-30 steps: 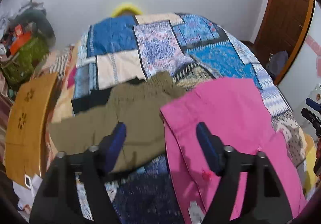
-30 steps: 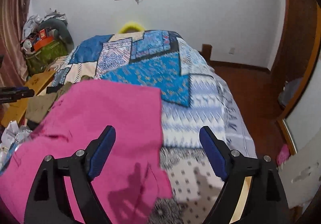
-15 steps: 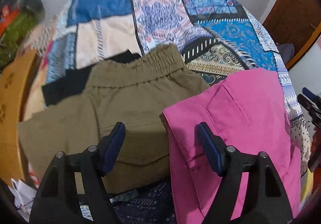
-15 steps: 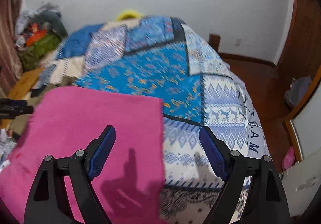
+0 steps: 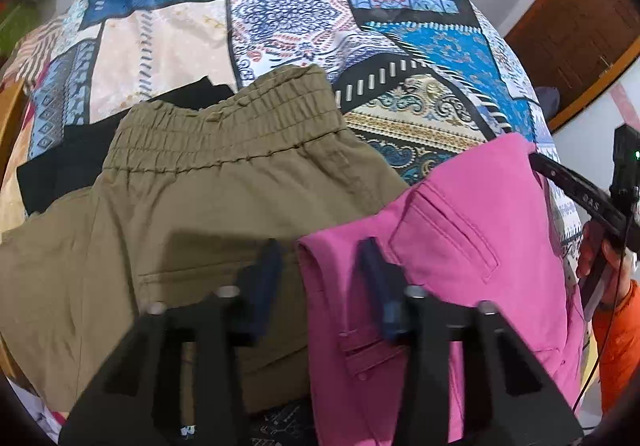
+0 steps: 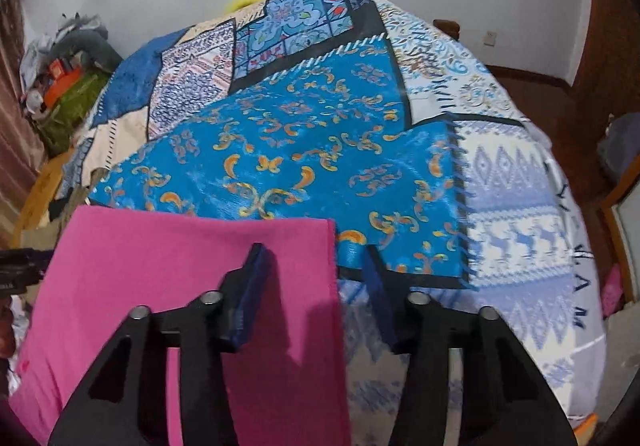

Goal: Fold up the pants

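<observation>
White walls and a dark wooden door frame a bed under a patchwork quilt of blue, cream and paisley blocks. On that quilt lie smooth pink pants, folded flat, just beside olive pants with a gathered elastic waist. Both grippers are closing: the left gripper straddles the pink pants' corner, the right gripper their straight side edge, pads not yet pressing.

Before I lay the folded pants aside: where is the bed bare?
Bare: the patchwork bedspread beyond the pink pants toward the wall, and right of them. Crowded: the left side, with olive pants overlapping a black garment.
</observation>
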`<state>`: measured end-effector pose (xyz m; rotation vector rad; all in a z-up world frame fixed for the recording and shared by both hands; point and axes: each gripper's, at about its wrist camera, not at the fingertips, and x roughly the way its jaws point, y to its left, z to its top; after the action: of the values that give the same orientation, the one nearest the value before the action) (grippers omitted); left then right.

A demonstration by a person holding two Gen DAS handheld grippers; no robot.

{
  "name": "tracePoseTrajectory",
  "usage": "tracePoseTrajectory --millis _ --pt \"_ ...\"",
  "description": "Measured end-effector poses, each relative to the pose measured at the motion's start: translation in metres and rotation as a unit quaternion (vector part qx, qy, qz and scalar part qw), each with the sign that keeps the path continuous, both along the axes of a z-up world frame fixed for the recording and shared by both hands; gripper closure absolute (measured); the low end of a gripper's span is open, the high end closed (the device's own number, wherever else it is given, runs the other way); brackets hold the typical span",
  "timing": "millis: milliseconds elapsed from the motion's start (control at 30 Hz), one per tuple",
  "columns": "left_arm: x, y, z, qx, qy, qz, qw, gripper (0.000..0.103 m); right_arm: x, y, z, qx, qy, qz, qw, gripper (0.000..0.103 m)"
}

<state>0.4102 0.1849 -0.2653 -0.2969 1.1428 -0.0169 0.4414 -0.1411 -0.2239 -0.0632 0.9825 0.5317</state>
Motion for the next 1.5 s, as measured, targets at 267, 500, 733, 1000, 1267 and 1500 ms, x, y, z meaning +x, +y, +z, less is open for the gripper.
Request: tracePoseTrajectory --millis 267,500,733,1000,1267,1500 --pt "-0.001 -0.010 0.006 0.046 -0.010 0.009 0.9988 0.091 -0.005 0.021 0.002 -0.026 -0.018 0.028 0.999 0.099" --pt "-0.018 -0.009 0.039 0.093 -0.054 0.018 0.9940 0.093 -0.017 0.017 0.034 -0.018 -0.060 0.022 0.998 0.101" --pt "-0.044 -0.005 0.110 0.084 -0.120 0.042 0.9883 0.093 -0.047 -0.001 0.110 0.030 -0.137 0.012 0.990 0.101" --pt "-0.090 -0.031 0.165 0.093 -0.163 0.020 0.9819 0.093 -0.095 -0.019 0.164 0.055 -0.182 0.015 0.982 0.101" --pt "-0.148 -0.055 0.174 0.124 -0.173 -0.001 0.9770 0.094 -0.154 -0.046 0.164 0.065 -0.175 0.020 0.982 0.101" --pt "-0.198 -0.074 0.159 0.160 -0.182 -0.006 0.9701 0.094 -0.203 -0.060 0.148 0.065 -0.162 0.017 0.984 0.101"
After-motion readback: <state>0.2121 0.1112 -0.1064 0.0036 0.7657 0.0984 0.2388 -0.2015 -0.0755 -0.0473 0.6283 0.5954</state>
